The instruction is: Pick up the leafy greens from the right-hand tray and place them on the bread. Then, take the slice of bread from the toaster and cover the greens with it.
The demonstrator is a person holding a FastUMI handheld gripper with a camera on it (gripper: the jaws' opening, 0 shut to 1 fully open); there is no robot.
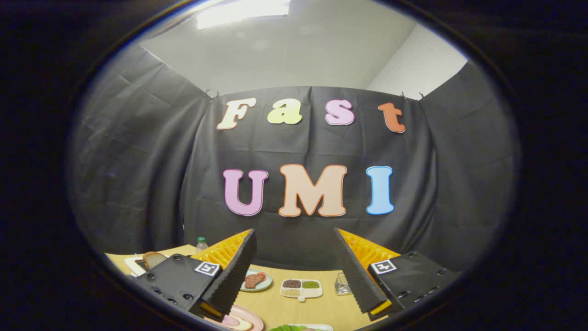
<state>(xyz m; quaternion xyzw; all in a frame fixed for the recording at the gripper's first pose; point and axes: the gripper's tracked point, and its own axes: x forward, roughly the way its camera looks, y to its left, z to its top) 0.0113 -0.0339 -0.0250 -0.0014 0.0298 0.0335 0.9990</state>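
My gripper is open, held high above the table with nothing between its fingers. Low between the fingers, the leafy greens peek up on a white tray. Under the left finger lies a pink plate with what looks like a bread slice, mostly hidden by that finger. Beyond the left finger's base stands a white toaster with a slice of bread sticking up from it.
A pale green plate with a piece of meat sits beyond the fingers. A white divided dish of seasonings and a small glass jar stand farther right. A bottle with a green cap stands by the booth wall.
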